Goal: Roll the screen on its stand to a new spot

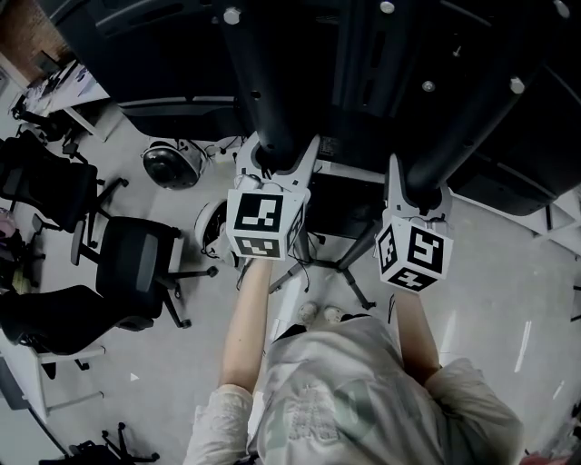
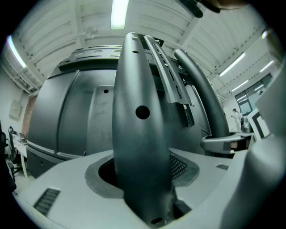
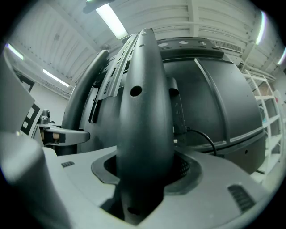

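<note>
Currently both jaws are clamped, each set wide around one dark post of the stand (image 1: 472, 127). The left gripper (image 2: 143, 179) grips the left post (image 2: 140, 112) and the right gripper (image 3: 143, 179) grips the right post (image 3: 143, 112). Each post fills its jaw notch.

The screen (image 3: 223, 98) on that stand sits on the floor (image 1: 495, 300) straight ahead of the person, back panel toward them.

Gripper views only: ceiling light strips (image 2: 119, 13), mounting rail (image 2: 172, 85), and a cable (image 3: 203, 134) at the screen's back.

Head view only: the floor, marker cubes (image 1: 263, 222), and office chairs (image 1: 136, 259) along the floor's left edge.

Count: two grippers, two posts, two cubes, one screen, three chairs.
</note>
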Tool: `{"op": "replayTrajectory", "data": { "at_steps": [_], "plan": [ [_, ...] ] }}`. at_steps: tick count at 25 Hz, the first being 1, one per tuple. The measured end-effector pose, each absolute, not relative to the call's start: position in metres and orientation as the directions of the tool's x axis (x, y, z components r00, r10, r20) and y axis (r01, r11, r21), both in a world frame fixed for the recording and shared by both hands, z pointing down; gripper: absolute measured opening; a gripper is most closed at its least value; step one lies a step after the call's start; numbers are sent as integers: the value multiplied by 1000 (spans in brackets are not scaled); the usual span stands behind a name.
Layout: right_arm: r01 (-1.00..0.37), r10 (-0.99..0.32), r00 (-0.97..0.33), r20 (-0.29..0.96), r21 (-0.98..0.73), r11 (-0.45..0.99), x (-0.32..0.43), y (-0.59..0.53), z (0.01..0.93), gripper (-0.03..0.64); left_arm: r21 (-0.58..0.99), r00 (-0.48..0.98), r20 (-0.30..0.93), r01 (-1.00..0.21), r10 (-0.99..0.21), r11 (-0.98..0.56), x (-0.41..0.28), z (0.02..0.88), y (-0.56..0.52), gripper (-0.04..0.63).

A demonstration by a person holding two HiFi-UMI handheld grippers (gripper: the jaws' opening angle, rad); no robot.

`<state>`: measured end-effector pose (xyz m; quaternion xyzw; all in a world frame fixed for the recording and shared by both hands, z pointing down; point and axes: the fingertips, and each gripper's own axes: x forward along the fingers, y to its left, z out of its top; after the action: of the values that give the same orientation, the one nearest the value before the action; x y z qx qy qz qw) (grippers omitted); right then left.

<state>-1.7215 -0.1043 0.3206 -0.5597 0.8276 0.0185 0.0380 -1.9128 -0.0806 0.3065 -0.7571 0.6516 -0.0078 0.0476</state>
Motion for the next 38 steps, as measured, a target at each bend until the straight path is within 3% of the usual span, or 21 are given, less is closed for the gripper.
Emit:
{"op": "replayTrajectory", "data": {
  "at_steps": [6, 9, 10, 13, 15, 17, 19, 29, 38],
  "plan": [
    [-943, -947, -321, -17, -90, 321, -1706, -77, 317, 244, -42, 67, -96, -997, -993, -63, -1921, 299, -39, 249],
    [-937, -938, -335, -88, -73, 341, -1699, -38, 297, 245, -53, 18, -126, -999, -992, -11, -1922, 290, -7, 247],
    [-925, -920, -370, -130, -44, 379, -1702, -21, 288, 245, -45, 13, -123, -999, -992, -8, -1921, 288, 3, 227],
    [-838, -813, -543, -211, 65, 542, -1733, 17, 269, 212, -28, -21, -144, -999, -989, 26, -1922, 278, 23, 65],
    [-785, -754, -616, -227, 94, 612, -1756, 27, 267, 176, -40, -53, -164, -997, -985, 60, -1922, 273, 35, 17],
    [-739, -710, -668, -224, 92, 667, -1775, 31, 268, 56, -52, -65, -199, -996, -978, 77, -1920, 266, 48, 15],
    [-691, -666, -715, -211, 75, 719, -1791, 33, 269, 28, -61, -82, -209, -993, -974, 97, -1920, 262, 58, 15],
    [-590, -568, -800, -196, 82, 803, -1836, 40, 267, 20, -60, -185, -199, -978, -963, 200, -1936, 262, 90, 14],
    [-572, -557, -813, -170, 53, 819, -1844, 34, 284, 20, -101, -190, -166, -973, -968, 208, -1929, 271, 88, 14]
  ]
}}
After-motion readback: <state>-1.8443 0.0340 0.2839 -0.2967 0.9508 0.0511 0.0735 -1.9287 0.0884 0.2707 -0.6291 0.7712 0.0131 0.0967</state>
